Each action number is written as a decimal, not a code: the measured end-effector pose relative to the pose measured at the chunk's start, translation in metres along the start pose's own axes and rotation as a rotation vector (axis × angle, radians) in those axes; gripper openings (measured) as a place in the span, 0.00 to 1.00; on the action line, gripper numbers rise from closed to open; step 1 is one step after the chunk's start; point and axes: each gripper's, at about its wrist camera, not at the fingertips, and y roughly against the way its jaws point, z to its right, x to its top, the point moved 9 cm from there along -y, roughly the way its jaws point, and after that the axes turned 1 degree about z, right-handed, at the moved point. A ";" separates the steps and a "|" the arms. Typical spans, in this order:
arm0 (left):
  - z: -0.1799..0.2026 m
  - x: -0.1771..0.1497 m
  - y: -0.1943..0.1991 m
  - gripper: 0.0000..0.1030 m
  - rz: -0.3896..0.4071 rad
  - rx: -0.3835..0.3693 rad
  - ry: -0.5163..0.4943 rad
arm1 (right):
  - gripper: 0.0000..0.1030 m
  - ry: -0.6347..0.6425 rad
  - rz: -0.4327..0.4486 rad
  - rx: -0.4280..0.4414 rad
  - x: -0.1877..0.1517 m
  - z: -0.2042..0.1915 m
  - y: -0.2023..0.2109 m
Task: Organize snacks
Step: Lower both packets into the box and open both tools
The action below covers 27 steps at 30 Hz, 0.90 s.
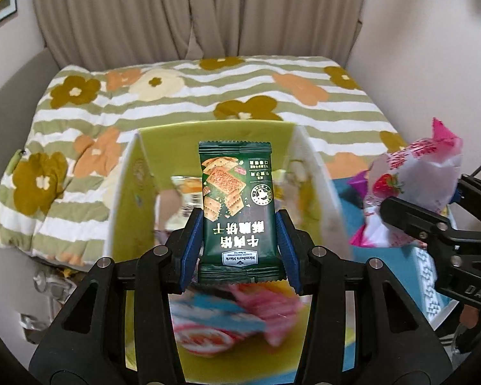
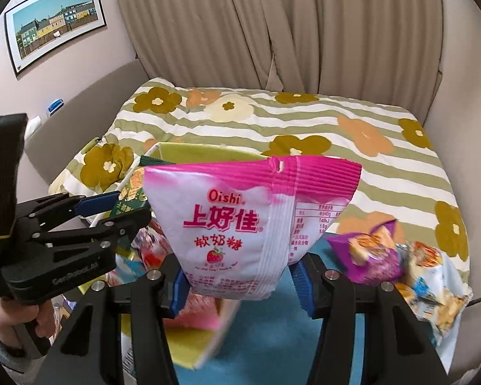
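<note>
My left gripper (image 1: 239, 250) is shut on a dark green biscuit packet (image 1: 237, 199), held upright above the yellow-green box (image 1: 128, 199). That box holds several blurred snack packets (image 1: 227, 317). In the right wrist view my right gripper (image 2: 240, 284) is shut on a pink and white Oishi strawberry candy bag (image 2: 240, 224), held over the blue box (image 2: 272, 337). The right gripper and its bag (image 1: 410, 186) show at the right edge of the left wrist view. The left gripper (image 2: 118, 208) with the green packet (image 2: 134, 192) shows at the left of the right wrist view.
Both boxes rest on a bed with a striped flower quilt (image 1: 176, 102). A purple snack bag (image 2: 372, 253) and a light blue snack bag (image 2: 433, 282) lie to the right of the blue box. Curtains (image 2: 272, 32) hang behind the bed. A person's hand (image 2: 32, 320) holds the left gripper.
</note>
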 end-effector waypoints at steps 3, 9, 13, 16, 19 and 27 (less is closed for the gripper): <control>-0.021 0.005 -0.021 0.40 -0.021 -0.011 0.005 | 0.49 -0.007 -0.022 -0.005 0.006 -0.009 -0.017; -0.044 0.001 -0.052 0.94 -0.069 -0.015 0.004 | 0.49 -0.013 -0.080 -0.025 0.008 -0.019 -0.047; -0.054 -0.011 -0.050 1.00 -0.063 -0.039 0.027 | 0.49 -0.017 -0.109 -0.035 0.004 -0.022 -0.056; -0.061 -0.022 -0.046 1.00 -0.076 -0.030 0.045 | 0.49 -0.022 -0.128 -0.036 0.000 -0.021 -0.060; -0.070 -0.029 -0.035 1.00 -0.077 -0.022 0.073 | 0.49 -0.026 -0.144 -0.031 -0.001 -0.023 -0.063; -0.086 -0.038 -0.019 1.00 -0.067 0.013 0.083 | 0.50 0.016 -0.210 -0.020 0.003 -0.028 -0.081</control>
